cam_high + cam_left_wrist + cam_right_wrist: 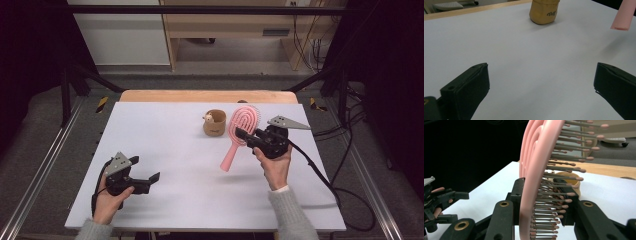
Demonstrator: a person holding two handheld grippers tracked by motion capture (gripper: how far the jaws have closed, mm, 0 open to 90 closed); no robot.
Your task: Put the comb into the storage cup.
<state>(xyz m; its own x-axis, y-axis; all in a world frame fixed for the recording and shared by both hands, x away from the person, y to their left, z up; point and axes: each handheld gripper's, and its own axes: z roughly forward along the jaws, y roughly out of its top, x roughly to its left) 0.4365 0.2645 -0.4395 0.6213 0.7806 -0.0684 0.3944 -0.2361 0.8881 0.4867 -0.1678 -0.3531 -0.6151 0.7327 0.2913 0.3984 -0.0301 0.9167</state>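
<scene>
My right gripper is shut on a pink hairbrush and holds it above the white table, handle hanging down toward the near left. In the right gripper view the jaws clamp the pink hairbrush across its head, bristles pointing right. A tan cup with a small figure on its rim stands just left of the brush head. My left gripper rests low at the near left, open and holding nothing. In the left gripper view the tan cup is far ahead and the brush handle tip hangs at the upper right.
The table's wooden far edge runs behind the cup. A black cable trails from the right gripper over the table's right side. Metal rails flank the table.
</scene>
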